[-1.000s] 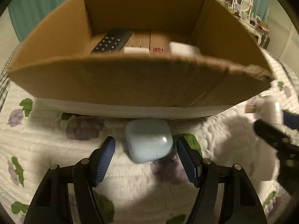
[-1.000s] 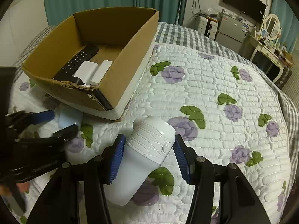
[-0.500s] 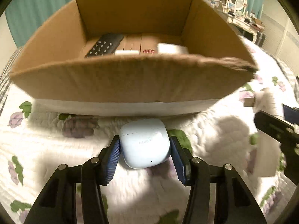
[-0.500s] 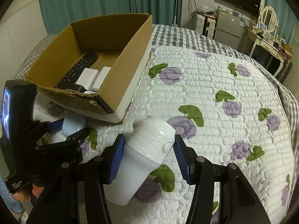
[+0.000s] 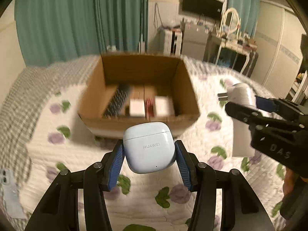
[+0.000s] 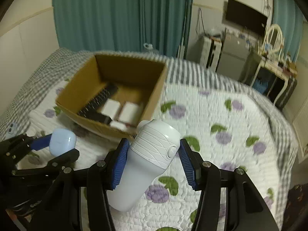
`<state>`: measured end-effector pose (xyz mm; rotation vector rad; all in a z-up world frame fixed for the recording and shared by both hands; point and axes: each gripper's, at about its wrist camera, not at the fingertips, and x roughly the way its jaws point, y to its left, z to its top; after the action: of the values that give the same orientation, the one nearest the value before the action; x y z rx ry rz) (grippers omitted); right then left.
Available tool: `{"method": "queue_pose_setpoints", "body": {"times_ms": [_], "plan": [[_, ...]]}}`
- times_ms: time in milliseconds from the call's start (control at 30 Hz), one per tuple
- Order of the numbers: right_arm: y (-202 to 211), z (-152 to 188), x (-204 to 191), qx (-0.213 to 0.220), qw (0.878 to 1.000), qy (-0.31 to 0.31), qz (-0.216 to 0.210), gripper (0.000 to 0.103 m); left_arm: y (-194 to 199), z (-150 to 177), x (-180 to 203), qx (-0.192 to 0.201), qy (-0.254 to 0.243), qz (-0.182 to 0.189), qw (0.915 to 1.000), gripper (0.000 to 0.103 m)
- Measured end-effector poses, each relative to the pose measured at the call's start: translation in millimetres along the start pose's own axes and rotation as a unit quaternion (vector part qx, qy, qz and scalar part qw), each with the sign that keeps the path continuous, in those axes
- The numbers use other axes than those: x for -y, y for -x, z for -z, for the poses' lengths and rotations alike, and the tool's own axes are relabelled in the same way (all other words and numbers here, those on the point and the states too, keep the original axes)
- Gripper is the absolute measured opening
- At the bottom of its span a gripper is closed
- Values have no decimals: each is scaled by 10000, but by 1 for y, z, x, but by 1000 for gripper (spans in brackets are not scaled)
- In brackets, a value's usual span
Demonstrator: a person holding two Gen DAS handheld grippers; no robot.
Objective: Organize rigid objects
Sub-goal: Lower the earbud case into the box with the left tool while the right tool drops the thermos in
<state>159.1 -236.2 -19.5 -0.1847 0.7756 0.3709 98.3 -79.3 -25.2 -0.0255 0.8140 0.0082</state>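
Observation:
A pale blue earbud case (image 5: 149,148) hangs above the bed, and my left gripper (image 5: 149,146) is shut on its two sides. From the right wrist view the same case (image 6: 61,144) shows at the lower left, between the left gripper's fingers (image 6: 41,144). My right gripper (image 6: 154,144) is shut on a white ribbed cylindrical device (image 6: 152,159), held tilted over the quilt. That device (image 5: 240,94) also appears at the right of the left wrist view. An open cardboard box (image 5: 134,71) stands on the bed ahead of and below both grippers.
The box (image 6: 127,71) holds a black remote (image 6: 96,100) and white packs (image 6: 129,111). A pale blue phone (image 6: 11,130) lies at the bed's left edge. A flowered quilt (image 6: 211,115) covers the bed. Curtains, a dresser and a wall television stand beyond.
My left gripper shut on the earbud case and lifted it off the quilt. My right gripper rose with the white device. The box now looks smaller and lower in both views.

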Motion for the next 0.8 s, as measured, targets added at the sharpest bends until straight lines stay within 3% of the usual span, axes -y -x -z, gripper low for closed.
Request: {"method": "queue_pose_setpoints", "body": {"times_ms": [233,433,633,800], "plan": [[33,-48,-10,531,9983,230,-117,53,25,-49,-15,423,-62,-58,9991,53],[28,-94,-12,886,9953,284,-261,53,15,-93,-32,617,-51,-51,9981,53],[-10,-121,-12,991,9940,239,-401,53,-32,-124,-42,591,-170,-182,9979,53],[-58,-123,-6,799,9958,181,-420,53,-84,-122,-41,356,-318,-153,9987,53]]}}
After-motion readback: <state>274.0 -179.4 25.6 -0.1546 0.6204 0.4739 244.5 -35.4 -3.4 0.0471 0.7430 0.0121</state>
